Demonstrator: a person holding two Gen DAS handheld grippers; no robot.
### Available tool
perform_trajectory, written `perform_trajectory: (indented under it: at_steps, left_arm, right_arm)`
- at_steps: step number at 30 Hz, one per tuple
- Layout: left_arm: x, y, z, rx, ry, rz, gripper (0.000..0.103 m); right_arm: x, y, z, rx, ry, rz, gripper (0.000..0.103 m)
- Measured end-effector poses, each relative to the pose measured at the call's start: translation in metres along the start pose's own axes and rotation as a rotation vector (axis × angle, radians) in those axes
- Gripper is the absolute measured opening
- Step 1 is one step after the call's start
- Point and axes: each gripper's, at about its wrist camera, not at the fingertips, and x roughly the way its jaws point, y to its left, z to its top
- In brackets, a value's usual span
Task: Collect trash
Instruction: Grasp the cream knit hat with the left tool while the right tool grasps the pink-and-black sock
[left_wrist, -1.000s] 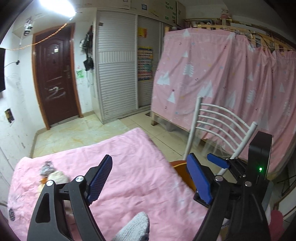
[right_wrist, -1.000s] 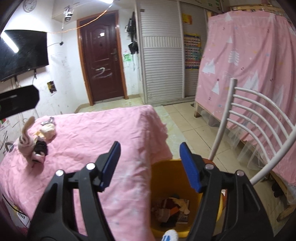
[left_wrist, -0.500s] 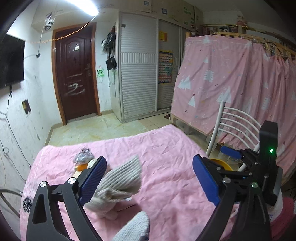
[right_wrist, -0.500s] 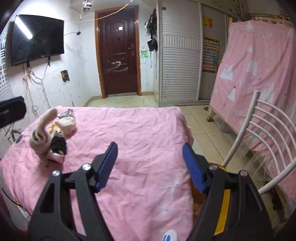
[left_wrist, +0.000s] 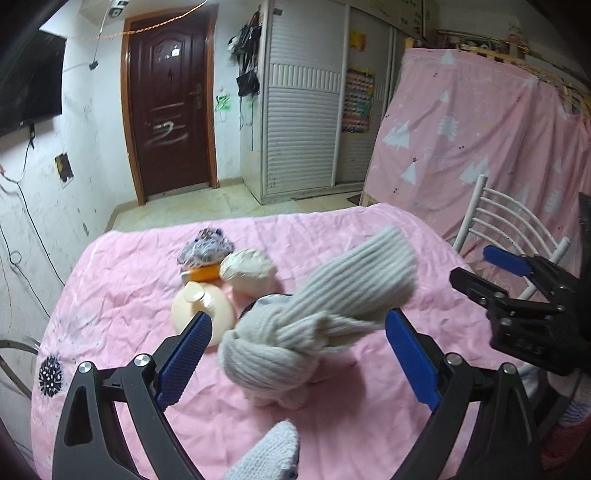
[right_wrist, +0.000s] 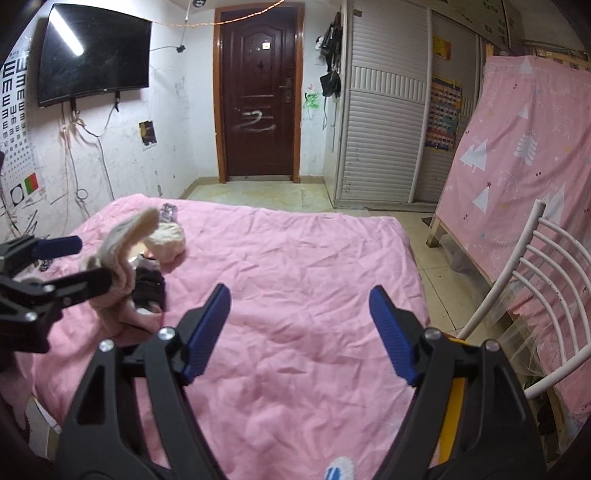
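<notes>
Sock (left_wrist: 303, 332) between spread left fingers (left_wrist: 184, 350), untouched.

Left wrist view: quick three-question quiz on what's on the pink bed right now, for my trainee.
1. True or false: the left gripper is closed on the grey knotted sock.
2. Which item touches the orange-banded wrapper: A) cream round lid B) white chair C) door?
3. Fill in: the right gripper holds ____.

Key: 1 false, its jaws stand wide around the sock; 2 A; 3 nothing, its jaws are opening over bare pink bedcover.
</notes>
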Motion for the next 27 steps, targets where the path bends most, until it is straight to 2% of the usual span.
perform_trajectory:
  at_steps: [10, 11, 13, 15, 21, 27]
  left_arm:
    - [0.029, 0.025, -0.009, -0.053, 0.057, -0.053, 0.084]
    - [0.032, 0.028, -0.010, -0.068, 0.064, -0.063, 0.080]
    - [0.036, 0.035, -0.011, -0.099, 0.082, -0.087, 0.058]
    - [0.038, 0.042, -0.013, -0.122, 0.089, -0.103, 0.052]
    - [0.032, 0.053, -0.017, -0.152, 0.058, -0.124, 0.051]
    - [0.011, 0.075, -0.018, -0.206, 0.005, -0.105, 0.051]
  right_arm:
    - [0.008, 0.030, 0.005, -0.050, 0.025, 0.012, 0.078]
    - [0.009, 0.033, 0.006, -0.055, 0.028, 0.015, 0.078]
    - [0.010, 0.040, 0.006, -0.063, 0.033, 0.022, 0.079]
    - [0.013, 0.047, 0.007, -0.067, 0.042, 0.039, 0.080]
    - [0.022, 0.069, 0.009, -0.083, 0.069, 0.083, 0.084]
    - [0.032, 0.090, 0.009, -0.093, 0.108, 0.137, 0.085]
